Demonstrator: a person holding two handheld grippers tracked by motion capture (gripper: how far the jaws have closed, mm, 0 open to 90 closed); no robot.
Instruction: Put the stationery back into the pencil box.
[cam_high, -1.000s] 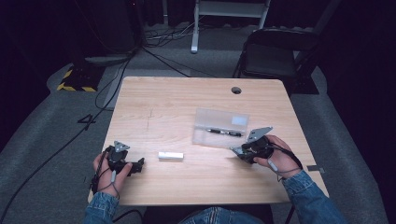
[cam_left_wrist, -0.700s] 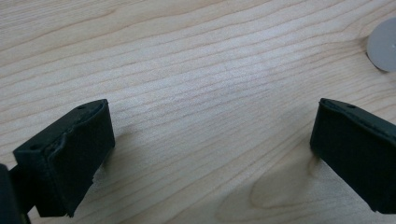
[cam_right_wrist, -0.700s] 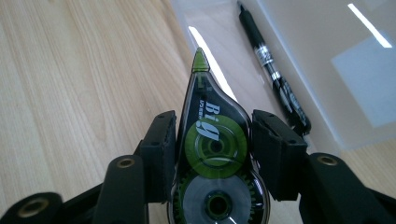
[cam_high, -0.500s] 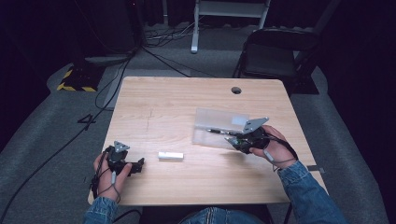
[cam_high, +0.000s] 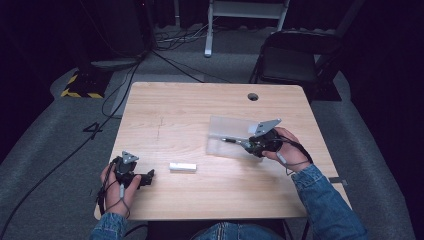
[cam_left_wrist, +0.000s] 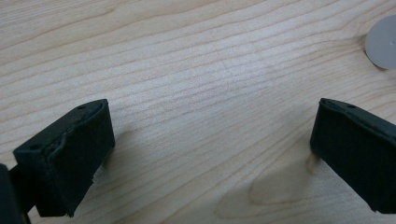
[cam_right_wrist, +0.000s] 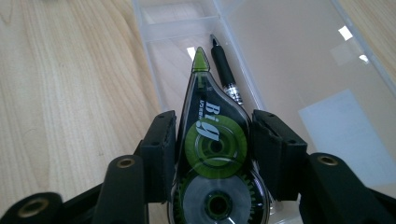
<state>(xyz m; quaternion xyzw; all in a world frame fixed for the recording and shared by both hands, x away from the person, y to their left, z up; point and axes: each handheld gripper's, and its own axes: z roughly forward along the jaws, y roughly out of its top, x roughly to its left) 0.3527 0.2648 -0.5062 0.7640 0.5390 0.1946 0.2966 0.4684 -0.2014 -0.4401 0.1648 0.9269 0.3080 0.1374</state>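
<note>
My right gripper (cam_right_wrist: 212, 135) is shut on a green and black correction tape dispenser (cam_right_wrist: 210, 144), its pointed tip aimed forward over a clear plastic case (cam_right_wrist: 280, 70). A black pen (cam_right_wrist: 224, 70) lies inside that case, just beside the dispenser's tip. From above, the right gripper (cam_high: 250, 145) hovers at the near right part of the clear case (cam_high: 225, 135), where the pen (cam_high: 231, 141) shows. My left gripper (cam_high: 147, 176) rests near the table's front left corner, open, with bare wood between its jaws (cam_left_wrist: 212, 140). A small white eraser (cam_high: 182, 167) lies to its right.
The wooden table (cam_high: 190, 110) has a round cable hole (cam_high: 253, 96) at the back right. A grey round sticker (cam_left_wrist: 383, 42) sits on the wood ahead of the left gripper. A black chair (cam_high: 295, 55) stands behind the table, with cables on the floor (cam_high: 120, 90).
My right hand has carried the dispenser leftward and a little away from the table's right edge, until it is over the clear case. The left gripper has stayed put.
</note>
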